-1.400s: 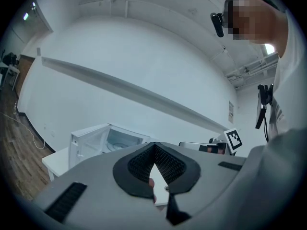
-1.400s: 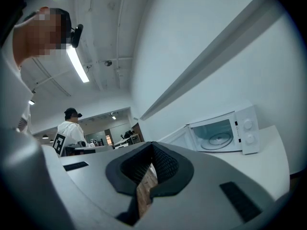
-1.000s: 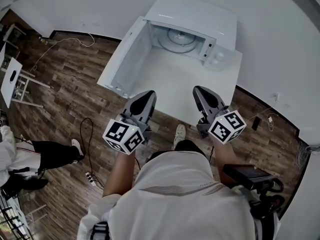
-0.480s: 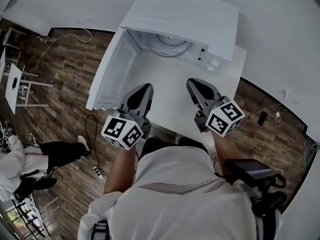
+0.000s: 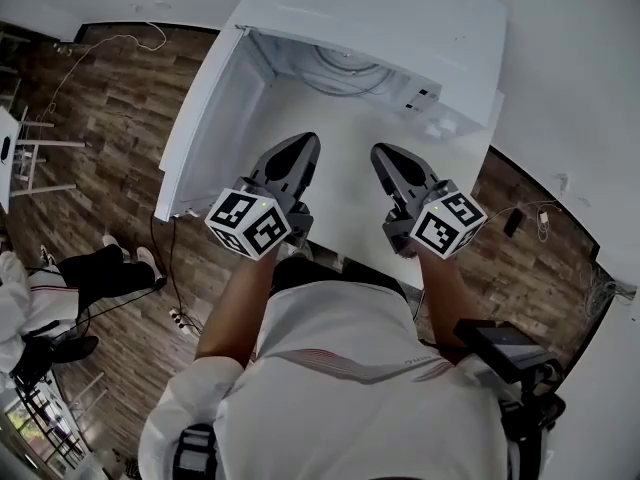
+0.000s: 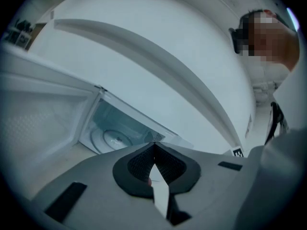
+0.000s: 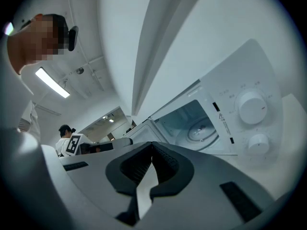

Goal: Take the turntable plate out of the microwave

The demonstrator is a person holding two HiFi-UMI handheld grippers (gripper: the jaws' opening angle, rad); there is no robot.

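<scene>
The white microwave (image 5: pixel 390 18) stands on a white table (image 5: pixel 345 193), its door (image 5: pixel 205 128) swung open to the left. Inside lies the round glass turntable plate (image 5: pixel 345 68), mostly hidden under the oven's top in the head view. It shows fully in the left gripper view (image 6: pixel 112 139) and in the right gripper view (image 7: pixel 201 128). My left gripper (image 5: pixel 305 145) and right gripper (image 5: pixel 384 154) hover side by side over the table, short of the cavity. Both are shut with nothing between the jaws. Their tips (image 6: pixel 153 145) (image 7: pixel 152 145) point at the opening.
Two control knobs (image 7: pixel 252 107) sit on the microwave's right front panel. The open door walls off the left side. Wooden floor with cables and a power strip (image 5: pixel 180 318) surrounds the table. A seated person's legs (image 5: pixel 95 273) are at the left.
Both grippers have moved forward and down toward the microwave's opening, and rolled slightly. The head has come closer, so the oven's top now hides more of the plate.
</scene>
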